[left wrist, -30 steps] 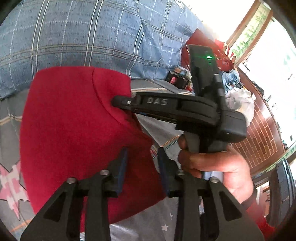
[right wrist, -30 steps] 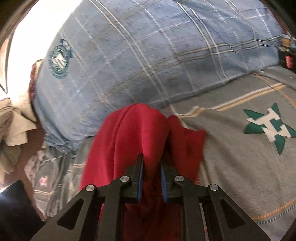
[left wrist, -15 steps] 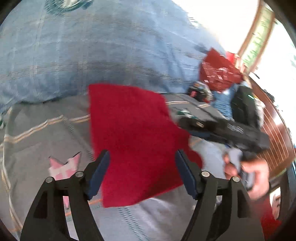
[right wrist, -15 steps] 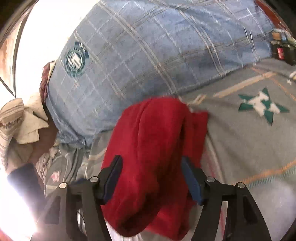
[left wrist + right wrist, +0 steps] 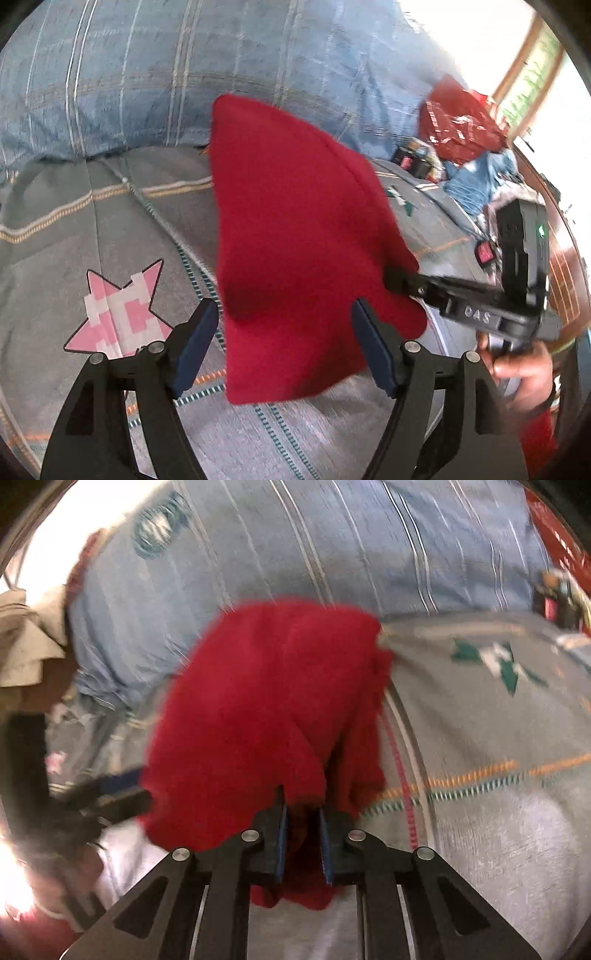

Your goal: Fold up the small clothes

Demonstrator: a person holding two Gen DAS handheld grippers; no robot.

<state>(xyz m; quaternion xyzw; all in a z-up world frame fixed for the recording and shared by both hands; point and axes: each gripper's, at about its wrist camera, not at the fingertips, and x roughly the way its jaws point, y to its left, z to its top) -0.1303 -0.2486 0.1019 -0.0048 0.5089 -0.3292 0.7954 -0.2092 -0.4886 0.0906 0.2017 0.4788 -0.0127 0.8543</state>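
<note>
A red garment [image 5: 295,221] lies folded on the grey bed cover [image 5: 74,240], its far corner against the blue plaid bedding. My left gripper [image 5: 284,310] stands open over the garment's near edge, its pads clear of the cloth. My right gripper [image 5: 302,808] has its jaws closing on a bunched fold of the red garment [image 5: 251,701], and the pads press on it. In the left wrist view the right gripper [image 5: 397,280] bites the garment's right edge, held by a person's hand [image 5: 524,369]. The left gripper's blue pad [image 5: 122,779] shows blurred at the garment's left side.
Blue plaid bedding [image 5: 147,74] rises behind the garment. A pink star [image 5: 118,314] and a green star [image 5: 495,661] mark the cover. A red bag [image 5: 458,114], small jars and blue cloth crowd the far right. Crumpled beige cloth [image 5: 26,635] lies at the far left.
The left jaws opened, let go of the red garment and drew back from it. The right jaws opened wide, then shut again on a fold of the garment.
</note>
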